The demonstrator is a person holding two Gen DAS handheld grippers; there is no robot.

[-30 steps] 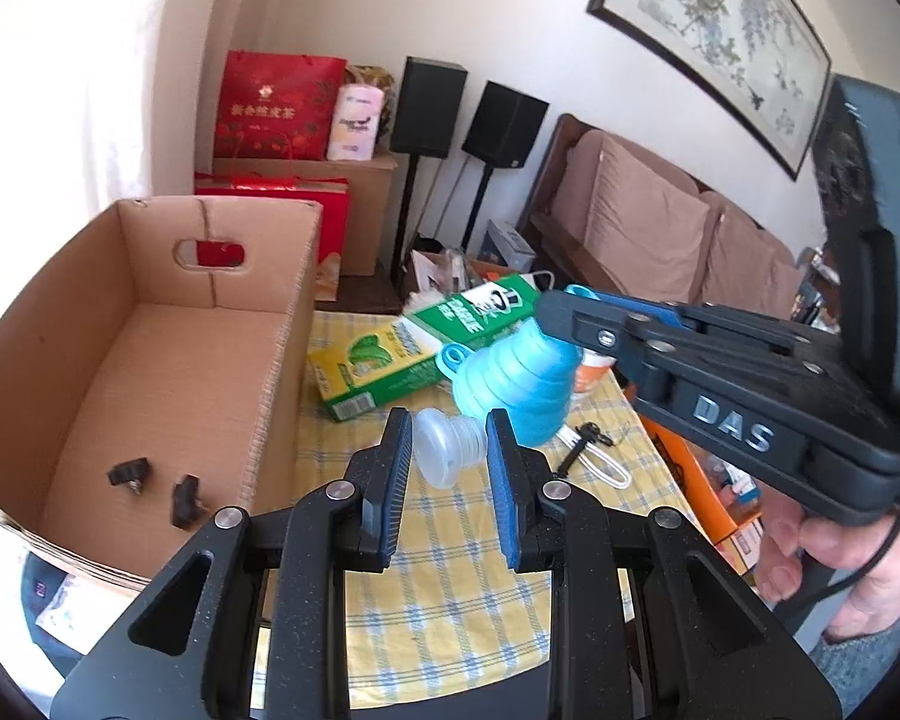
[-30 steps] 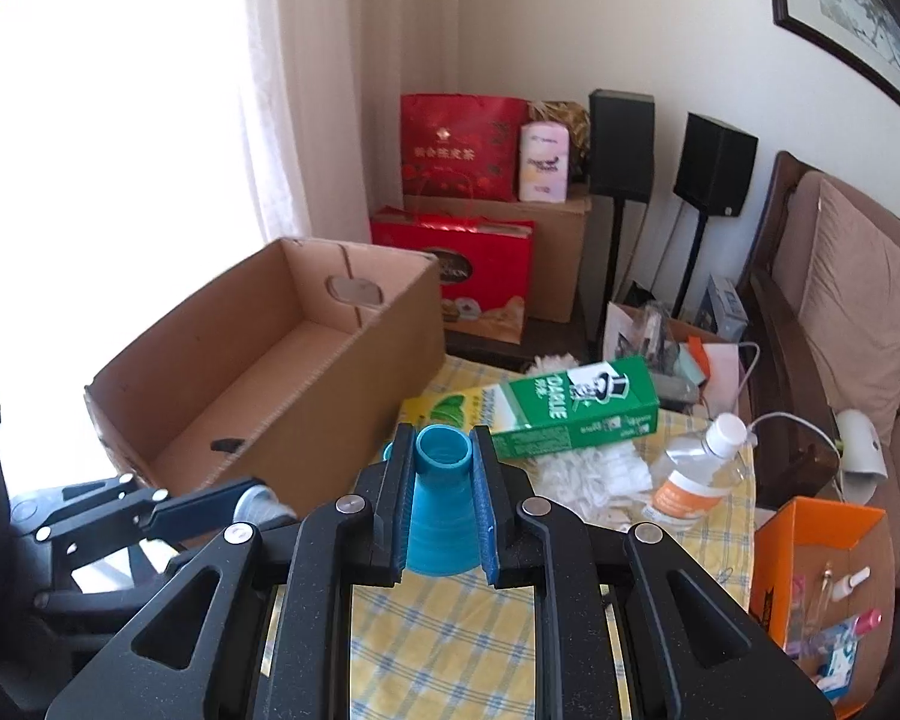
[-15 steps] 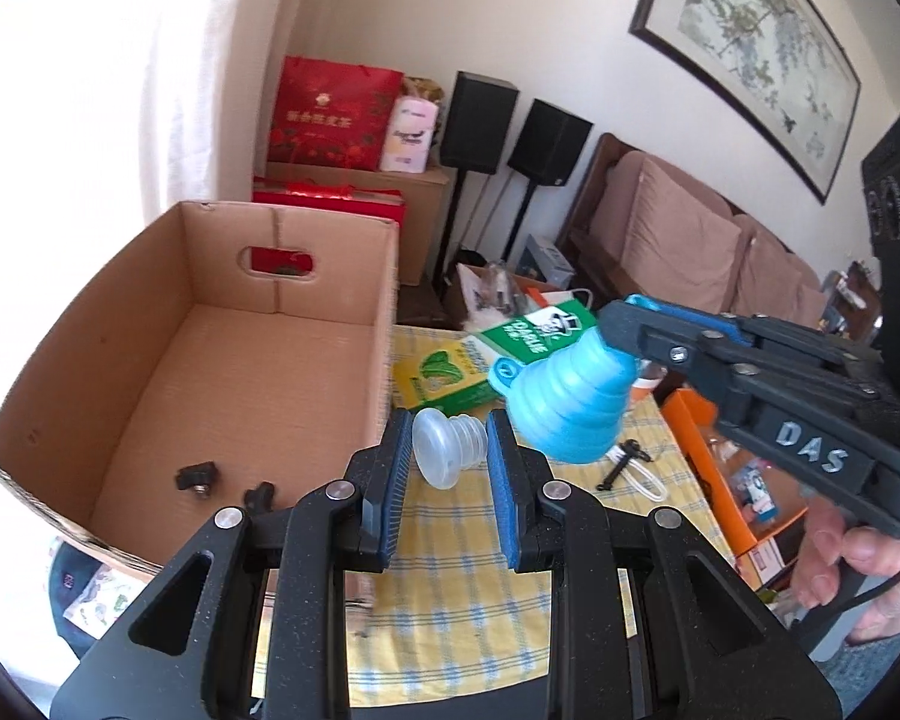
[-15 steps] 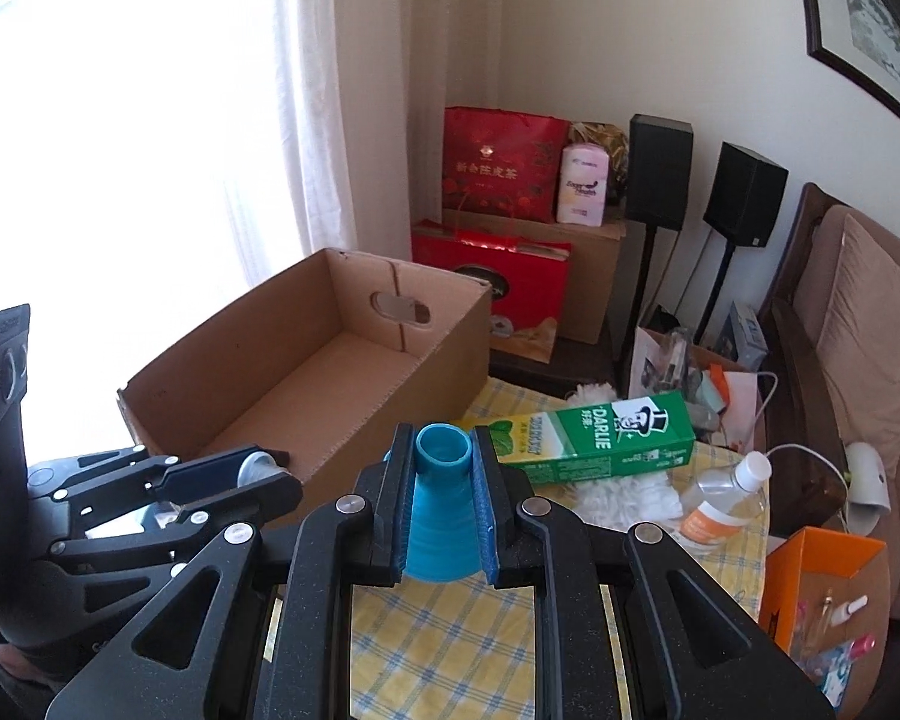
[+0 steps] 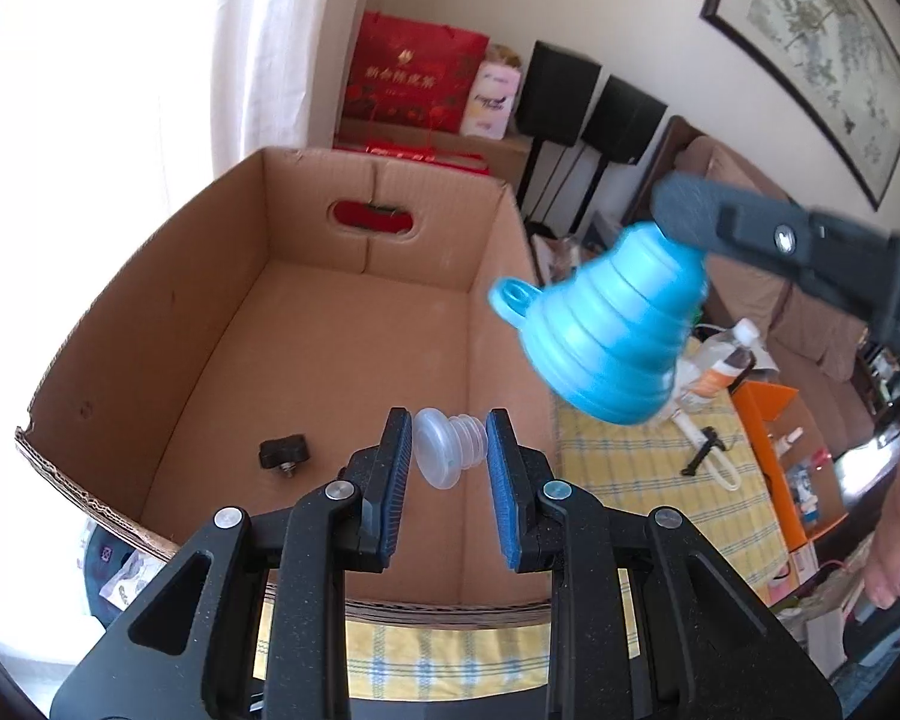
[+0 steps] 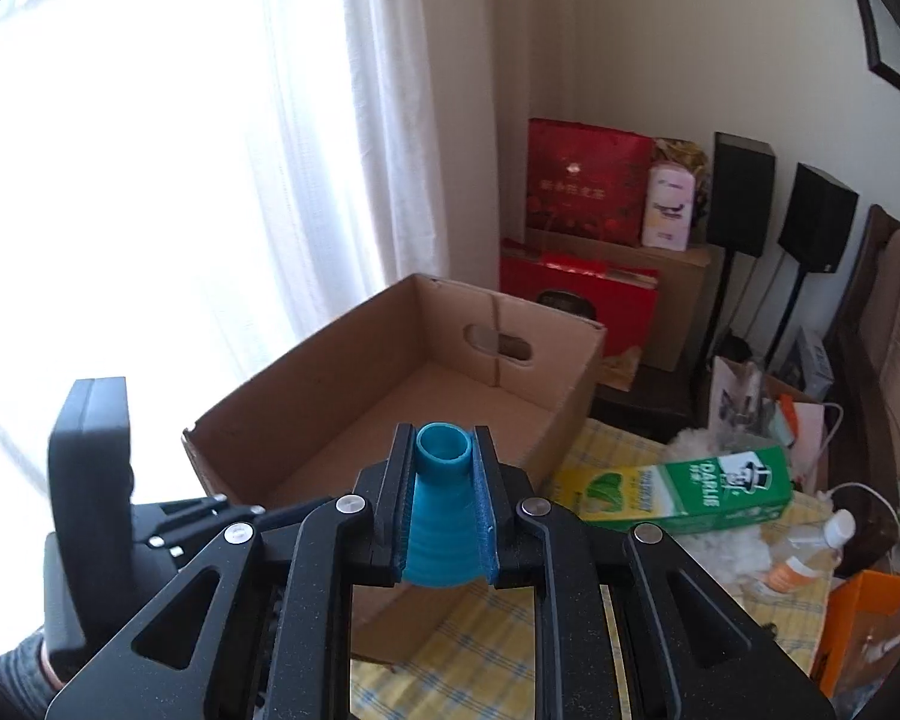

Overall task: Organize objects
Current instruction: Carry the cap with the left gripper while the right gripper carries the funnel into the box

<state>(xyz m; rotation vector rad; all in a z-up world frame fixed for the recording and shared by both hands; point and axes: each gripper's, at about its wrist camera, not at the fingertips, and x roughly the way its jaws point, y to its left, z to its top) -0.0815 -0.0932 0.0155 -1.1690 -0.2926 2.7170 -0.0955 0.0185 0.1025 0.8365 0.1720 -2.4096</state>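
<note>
Funnel (image 5: pixel 609 333): blue, ribbed, collapsible; up in the air at the right of the left wrist view, wide mouth tilted down and left, over the right wall of the box; narrow spout pinched in the right gripper (image 6: pixel 444 483)
Right gripper: clamped tight on the funnel's spout; in its own view the spout opening (image 6: pixel 444 450) faces the far end of the box; a hand (image 5: pixel 897 546) grips its handle at the right edge
Stopper (image 5: pixel 447 447): clear, ribbed plug; caught sideways between the blue pads (image 5: pixel 399 483) of the left gripper (image 5: pixel 448 450); hanging above the box floor near its right wall
Left gripper: closed on the stopper, pads pressing both ends
Cardboard box (image 5: pixel 186 312): open-topped, standing on the yellow checked tablecloth (image 5: pixel 648 480); handle slot in the far wall
Black knob (image 5: pixel 286 454): lying on the box floor at the near left
Right of the box: green Darlie carton (image 6: pixel 708 489), white bottle with orange label (image 6: pixel 810 549), orange box (image 5: pixel 774 420)
</note>
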